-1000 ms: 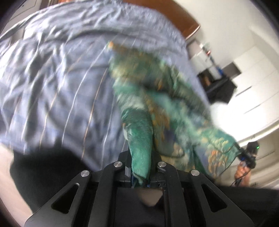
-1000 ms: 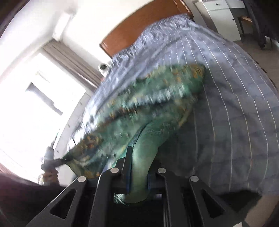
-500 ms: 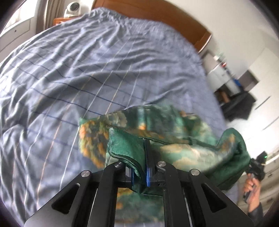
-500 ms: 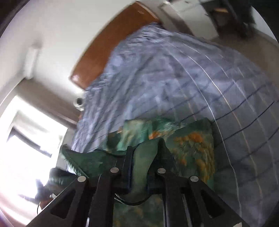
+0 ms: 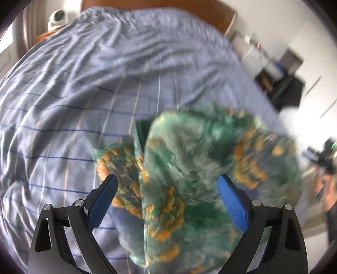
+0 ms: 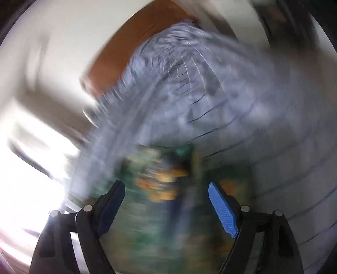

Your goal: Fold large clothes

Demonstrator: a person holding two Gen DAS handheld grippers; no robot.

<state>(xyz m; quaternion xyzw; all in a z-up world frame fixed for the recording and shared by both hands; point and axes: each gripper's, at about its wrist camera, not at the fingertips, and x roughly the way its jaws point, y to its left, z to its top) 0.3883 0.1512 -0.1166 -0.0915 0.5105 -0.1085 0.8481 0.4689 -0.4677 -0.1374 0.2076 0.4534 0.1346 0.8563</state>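
Observation:
A green garment with orange flower print [image 5: 189, 168] lies bunched on the blue striped bedspread [image 5: 84, 84]. My left gripper [image 5: 167, 185] is open, its blue-padded fingers spread either side of the cloth, which fills the space between them. In the right wrist view the picture is badly blurred; the same garment [image 6: 164, 189] shows as a green and orange smear on the bedspread [image 6: 231, 94]. My right gripper [image 6: 166, 189] is open above it. The other hand-held gripper [image 5: 322, 158] shows at the far right of the left wrist view.
A wooden headboard [image 5: 189, 6] runs along the far end of the bed. A nightstand with a white round object [image 5: 55, 18] stands at the back left. Shelves and dark furniture [image 5: 280, 80] stand at the right. A bright window [image 6: 25, 168] is on the left.
Both grippers have opened and let go of the garment, which has dropped onto the bedspread. The right wrist view has turned sharply and is now blurred.

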